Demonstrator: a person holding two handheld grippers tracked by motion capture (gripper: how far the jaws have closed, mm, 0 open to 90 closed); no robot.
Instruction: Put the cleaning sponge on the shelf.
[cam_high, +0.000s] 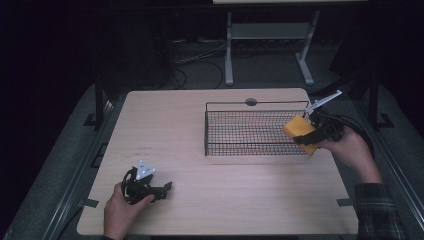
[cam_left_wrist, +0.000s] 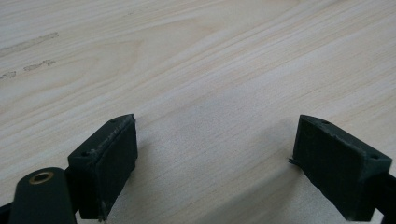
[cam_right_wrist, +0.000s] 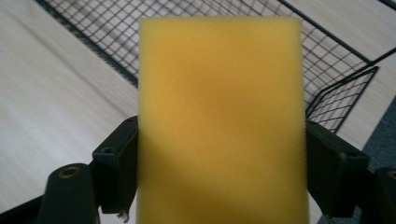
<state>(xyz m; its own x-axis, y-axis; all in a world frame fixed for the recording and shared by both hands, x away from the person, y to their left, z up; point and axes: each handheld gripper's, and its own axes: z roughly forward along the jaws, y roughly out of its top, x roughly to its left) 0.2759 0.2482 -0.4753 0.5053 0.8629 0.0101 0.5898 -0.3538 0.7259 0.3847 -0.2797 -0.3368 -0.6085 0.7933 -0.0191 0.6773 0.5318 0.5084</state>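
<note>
- The pale wood-grain surface (cam_high: 220, 200) is the biggest thing here, a rounded-corner top that is bare across its whole left half, which leaves the left hand room to rest.
- The black wire-mesh basket (cam_high: 235, 132) sits on the right half of the surface, long and rectangular, open at the top. Its low walls make it an easy drop from above, and it looks to me like the place the sponge is headed.
- The yellow rectangular foam sponge (cam_high: 299, 129) hangs in the air at the basket's right end, about level with the rim and partly over it. In the right gripper view the sponge (cam_right_wrist: 222, 121) stands on end between the jaws, with the mesh behind and below it.
- The right tool (cam_high: 311, 134) is clamped on the sponge by its two long sides, the black pads pressing in from left and right. Gripping it across the width leaves the bottom free, so I'd judge it can be lowered in without the jaws catching the wire.
- The left tool (cam_high: 162, 190) lies low near the front-left of the surface, its jaws spread wide with nothing but wood between them, parked well apart from the basket.
</note>
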